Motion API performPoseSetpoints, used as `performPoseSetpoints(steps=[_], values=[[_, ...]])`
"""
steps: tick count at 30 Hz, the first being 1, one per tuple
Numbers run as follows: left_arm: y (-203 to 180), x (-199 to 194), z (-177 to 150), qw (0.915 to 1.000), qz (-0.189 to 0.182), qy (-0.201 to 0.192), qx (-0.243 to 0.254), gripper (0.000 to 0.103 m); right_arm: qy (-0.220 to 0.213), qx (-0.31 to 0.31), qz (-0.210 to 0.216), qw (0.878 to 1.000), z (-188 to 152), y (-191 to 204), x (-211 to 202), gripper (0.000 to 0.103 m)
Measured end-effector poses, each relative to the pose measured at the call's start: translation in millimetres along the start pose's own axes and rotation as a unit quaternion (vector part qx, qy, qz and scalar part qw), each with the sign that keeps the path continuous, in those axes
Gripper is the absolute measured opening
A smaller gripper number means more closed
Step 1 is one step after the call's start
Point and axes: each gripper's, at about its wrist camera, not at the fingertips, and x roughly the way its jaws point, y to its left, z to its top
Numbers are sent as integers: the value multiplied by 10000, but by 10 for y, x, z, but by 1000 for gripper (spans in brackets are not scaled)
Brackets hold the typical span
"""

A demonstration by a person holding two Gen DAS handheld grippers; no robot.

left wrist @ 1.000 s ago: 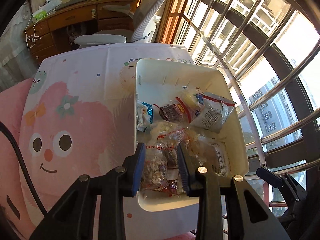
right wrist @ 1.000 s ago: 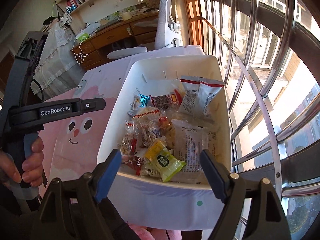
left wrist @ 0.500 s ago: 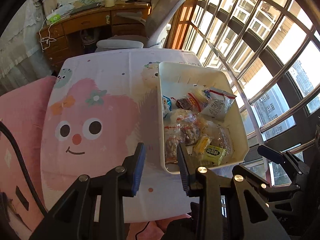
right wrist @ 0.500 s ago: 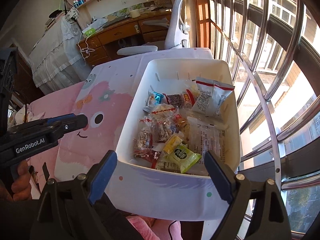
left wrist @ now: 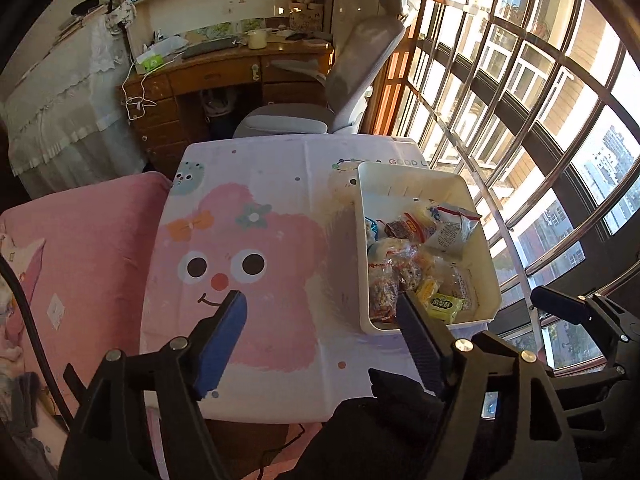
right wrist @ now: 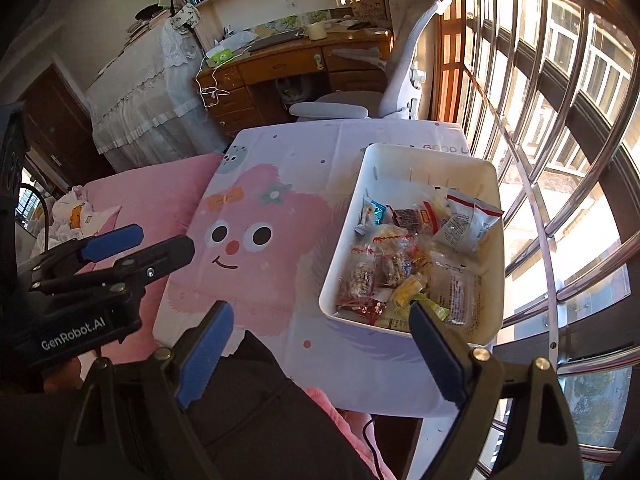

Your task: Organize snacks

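Hovering high above the table point(left wrist: 280, 184), the left gripper point(left wrist: 320, 312) hangs with its jaws spread wide and nothing between them, blue pads facing in over the pink cartoon face printed on the tablecloth point(left wrist: 256, 272). The right gripper point(right wrist: 320, 332) is just as wide apart and just as empty, its own blue pad on one side and dark pad on the other, poised over the table's near edge. From the right wrist view the left gripper point(right wrist: 120, 248) also shows at the far left, its jaws parted, the "GenRobot.AI" label on its body plain to read.

And there is the white bin point(left wrist: 490, 264), sitting on the right side of the table, close to the window point(left wrist: 540, 100) and its curved metal bars. Inside it lies the heap of snacks point(right wrist: 408, 264), all of it in the half of the bin nearer the grippers, while the far end shows bare white floor. A white packet with a red strip point(right wrist: 468, 220) leans against the window-side wall. A small blue wrapper point(right wrist: 372, 212) rests by the opposite wall. A yellow-green packet point(left wrist: 442, 304) lies near the front corner, beside clear bags of mixed pieces.

Beyond the table stand a grey office chair point(left wrist: 360, 72) and a wooden desk point(left wrist: 224, 76); a pink cushion point(left wrist: 80, 248) borders the table's left side.
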Motion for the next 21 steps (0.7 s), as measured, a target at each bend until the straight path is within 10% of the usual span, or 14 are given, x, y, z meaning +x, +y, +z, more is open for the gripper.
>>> performPoseSetpoints(steps=[21], values=[[68, -12, -177, 9990, 432, -135, -12, 102, -286, 574, -669, 9957, -236, 49, -86, 101]])
